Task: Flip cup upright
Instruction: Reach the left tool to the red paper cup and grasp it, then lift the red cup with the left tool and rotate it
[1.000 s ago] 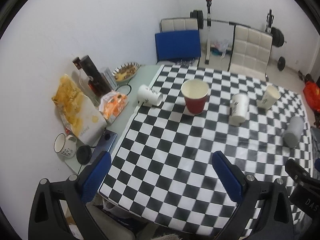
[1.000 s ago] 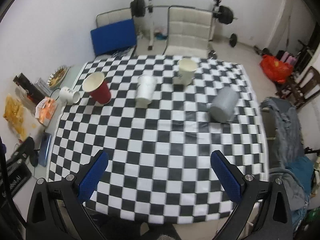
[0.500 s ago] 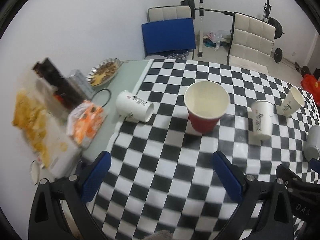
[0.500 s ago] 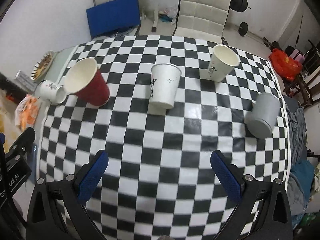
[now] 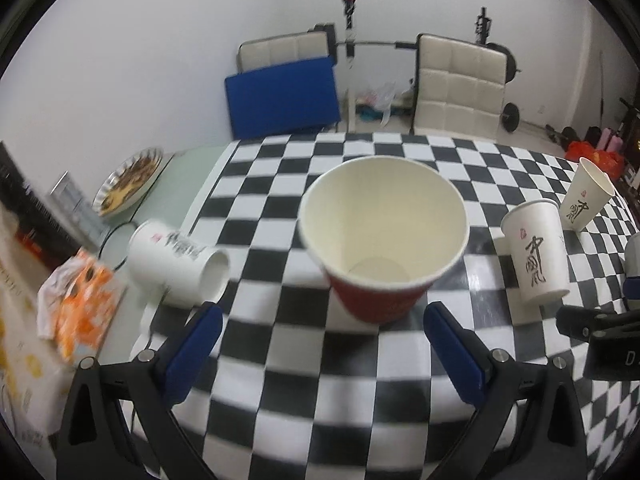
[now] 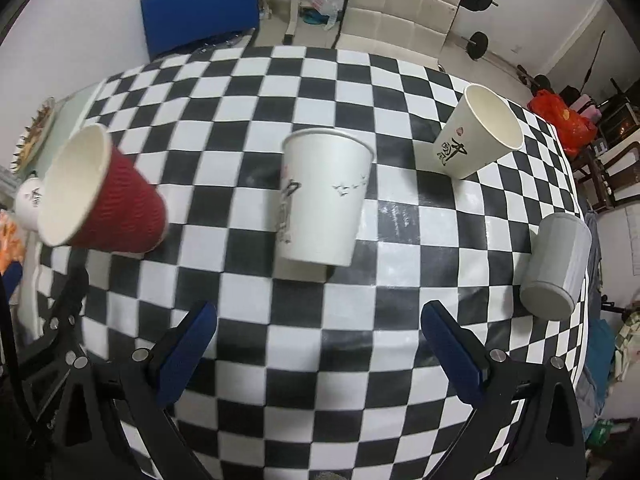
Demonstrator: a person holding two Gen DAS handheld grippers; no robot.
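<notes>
A white printed paper cup (image 6: 320, 196) stands upside down mid-table, just ahead of my open, empty right gripper (image 6: 318, 340); it also shows in the left wrist view (image 5: 534, 252). A red cup (image 5: 380, 236) stands upright, mouth up, right in front of my open, empty left gripper (image 5: 320, 340); the right wrist view shows it at the left (image 6: 100, 196). A white cup (image 5: 178, 262) lies on its side at the table's left edge. A grey cup (image 6: 556, 264) stands upside down at the right. Another white cup (image 6: 480, 132) stands upright beyond.
The checkered tablecloth (image 6: 320, 360) covers the table. At the left edge lie an orange snack packet (image 5: 80, 300) and a foil dish of food (image 5: 128, 176). Behind the table are a blue mat (image 5: 280, 100), a white chair (image 5: 456, 84) and barbell weights.
Both grippers have moved forward and lower over the table. The red cup and the upside-down white cup now loom much larger. No cup has moved and both grippers stay open.
</notes>
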